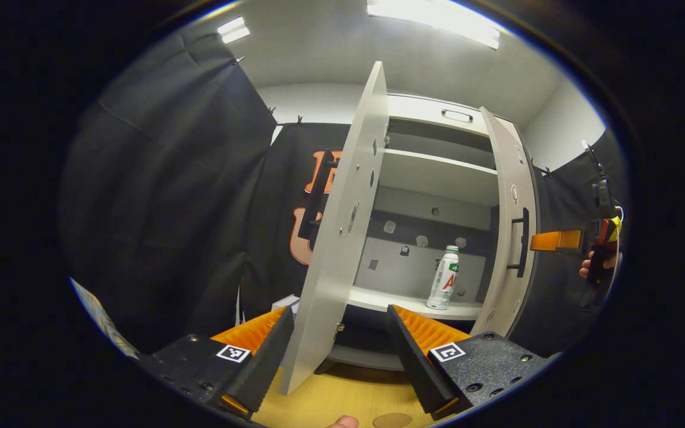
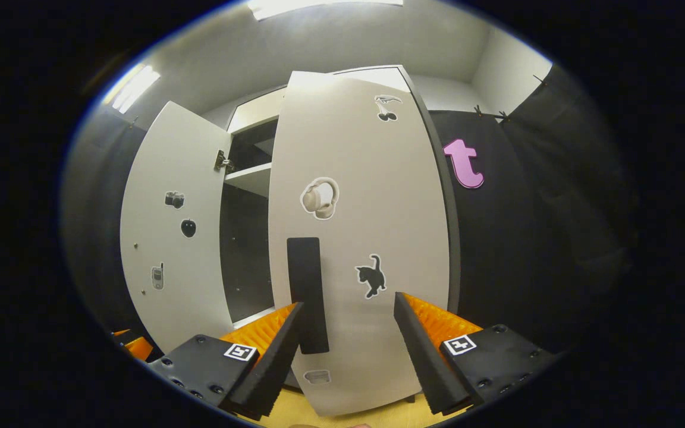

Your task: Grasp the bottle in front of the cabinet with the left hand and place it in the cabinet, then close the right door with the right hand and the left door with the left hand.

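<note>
Cabinet is seen standing on a pale wooden floor with both doors open and the first step of the task apparently done. The left door is swung well out toward the left gripper's camera, its edge running from twelve o'clock down to six in the left gripper view; the right door is swung partway in, and in the right gripper view its outer face, dotted with stickers, is met almost square on. A shelf at the cabinet's middle carries the bottle, which is stood upright near the right door's inner side, at about four o'clock of the cabinet opening, touched by neither tool.

The right gripper is held with its jaws apart just before the right door, its dark handle lying just inside the finger at seven o'clock; this placement is judged to suit a push that would shut the door. The same tool is glimpsed at three o'clock in the left gripper view, held in a hand. The left gripper is also kept with jaws spread, the left door's lower edge between its fingers but not clamped, presumably waiting its turn.
</note>
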`<state>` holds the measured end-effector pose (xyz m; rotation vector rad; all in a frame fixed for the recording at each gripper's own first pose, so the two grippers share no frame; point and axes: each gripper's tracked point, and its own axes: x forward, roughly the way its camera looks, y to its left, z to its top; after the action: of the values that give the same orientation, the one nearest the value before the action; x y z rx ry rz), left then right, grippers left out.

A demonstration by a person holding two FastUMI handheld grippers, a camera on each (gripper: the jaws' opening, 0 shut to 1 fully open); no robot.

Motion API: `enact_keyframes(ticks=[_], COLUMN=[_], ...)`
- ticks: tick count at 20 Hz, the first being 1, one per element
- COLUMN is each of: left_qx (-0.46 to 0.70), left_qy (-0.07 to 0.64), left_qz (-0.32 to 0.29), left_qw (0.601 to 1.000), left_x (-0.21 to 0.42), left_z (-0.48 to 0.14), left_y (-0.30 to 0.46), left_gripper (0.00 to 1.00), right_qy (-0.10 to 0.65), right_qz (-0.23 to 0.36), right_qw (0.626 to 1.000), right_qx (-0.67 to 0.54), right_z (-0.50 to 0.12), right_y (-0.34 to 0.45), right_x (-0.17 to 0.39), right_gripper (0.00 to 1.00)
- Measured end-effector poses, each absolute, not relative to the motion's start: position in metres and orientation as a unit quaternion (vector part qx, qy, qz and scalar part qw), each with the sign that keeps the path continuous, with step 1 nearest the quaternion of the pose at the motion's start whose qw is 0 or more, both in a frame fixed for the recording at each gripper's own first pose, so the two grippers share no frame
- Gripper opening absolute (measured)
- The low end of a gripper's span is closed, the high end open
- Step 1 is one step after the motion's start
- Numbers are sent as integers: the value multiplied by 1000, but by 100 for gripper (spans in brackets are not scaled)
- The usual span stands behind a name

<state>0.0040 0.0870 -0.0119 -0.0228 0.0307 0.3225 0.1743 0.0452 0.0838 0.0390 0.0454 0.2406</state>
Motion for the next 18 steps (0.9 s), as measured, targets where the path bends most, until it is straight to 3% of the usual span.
enact_keyframes(ticks=[18], left_qx=[16], left_qy=[-49], left_qz=[301], left_qw=[952], left_x=[-49], left_z=[46], left_y=[210], left_gripper=[94], right_qy=[32], right_qz=[97], right_qw=[995], right_qx=[11], right_z=[71], right_y=[93], right_x=[244], right_gripper=[97])
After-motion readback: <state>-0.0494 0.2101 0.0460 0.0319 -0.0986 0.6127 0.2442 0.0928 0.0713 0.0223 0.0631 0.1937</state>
